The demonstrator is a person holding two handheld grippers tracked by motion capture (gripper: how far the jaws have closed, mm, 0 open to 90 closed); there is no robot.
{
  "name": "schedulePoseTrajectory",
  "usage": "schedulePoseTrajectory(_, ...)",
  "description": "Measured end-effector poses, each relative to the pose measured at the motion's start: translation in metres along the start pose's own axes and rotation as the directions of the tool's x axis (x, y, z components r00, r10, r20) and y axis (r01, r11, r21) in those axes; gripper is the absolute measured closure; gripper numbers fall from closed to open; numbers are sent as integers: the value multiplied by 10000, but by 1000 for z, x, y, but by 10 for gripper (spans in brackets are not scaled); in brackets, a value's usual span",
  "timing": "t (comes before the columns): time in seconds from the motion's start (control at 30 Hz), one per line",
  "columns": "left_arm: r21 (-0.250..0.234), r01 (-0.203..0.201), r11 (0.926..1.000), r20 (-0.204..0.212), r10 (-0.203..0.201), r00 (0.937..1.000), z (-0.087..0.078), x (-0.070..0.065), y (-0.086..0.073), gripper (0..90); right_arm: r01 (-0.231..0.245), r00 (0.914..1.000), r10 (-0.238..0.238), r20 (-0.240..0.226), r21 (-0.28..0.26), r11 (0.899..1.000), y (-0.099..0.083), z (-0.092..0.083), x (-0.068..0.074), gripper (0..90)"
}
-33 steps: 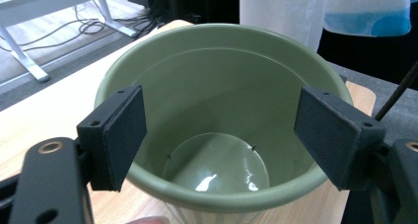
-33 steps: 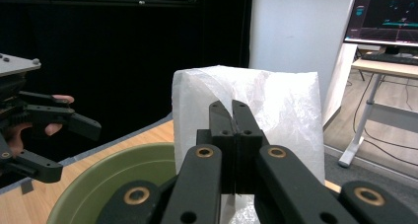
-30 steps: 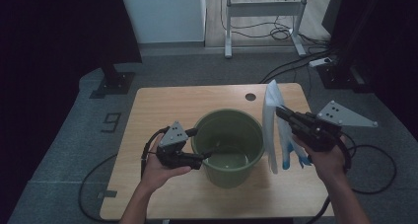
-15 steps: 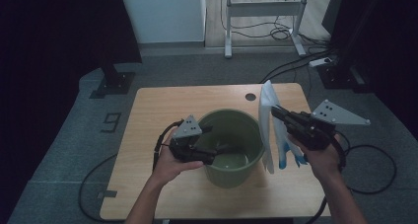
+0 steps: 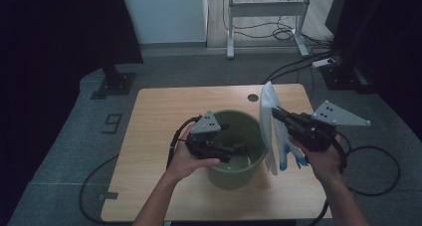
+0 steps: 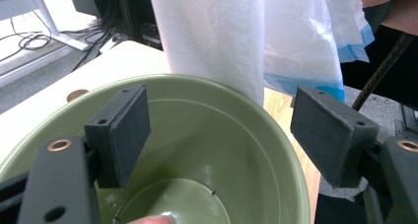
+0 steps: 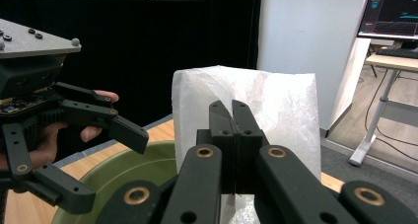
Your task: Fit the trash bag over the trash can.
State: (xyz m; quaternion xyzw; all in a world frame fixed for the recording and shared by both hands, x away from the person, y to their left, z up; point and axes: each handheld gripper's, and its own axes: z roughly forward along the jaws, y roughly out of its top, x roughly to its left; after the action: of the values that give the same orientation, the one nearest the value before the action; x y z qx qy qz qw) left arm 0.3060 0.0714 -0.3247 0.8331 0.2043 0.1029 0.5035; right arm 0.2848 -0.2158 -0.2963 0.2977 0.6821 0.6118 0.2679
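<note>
Wood-grained and pale, the table (image 5: 159, 111) carries a green plastic bucket (image 5: 251, 166) near its middle, toward the near edge. The bucket is seen to be round, smooth-walled and without contents; it is judged stiff and light, and it could be tipped or slid by a careless push at the rim.

A white plastic bag (image 5: 268, 126) with a blue band at its lower end is held upright just right of the bucket, its bottom hanging beside the rim. The bag is judged very light, limp and slippery, so a firm pinch on a doubled fold near the top edge is called for, and a second hold on one layer of the mouth would be needed to spread it over the rim.

The right gripper (image 7: 231, 135) is seen with its fingers (image 7: 220, 116) pressed together on the top part of the bag. The left gripper (image 6: 217, 130) is held over the near-left side of the bucket, its fingers (image 6: 123, 125) spread wide with nothing between them, pointed across the opening toward the hanging bag.
</note>
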Motion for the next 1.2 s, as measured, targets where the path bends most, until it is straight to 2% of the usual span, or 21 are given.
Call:
schedulePoseTrajectory(0.3,113,-98,9999,108,97,9999,14,-5,12,234,-35,10000,35,12,-7,10000,-2,-1,-2,892)
schedulePoseTrajectory(0.47,66,-12,10000,240,10,9997,23,-5,18,244,-46,10000,46,-29,1,10000,-2,-1,-2,892)
schedulePoseTrajectory(1.2,-36,20,10000,238,-19,9997,51,-5,25,270,-133,9998,133,-115,5,9999,-6,-1,-3,892)
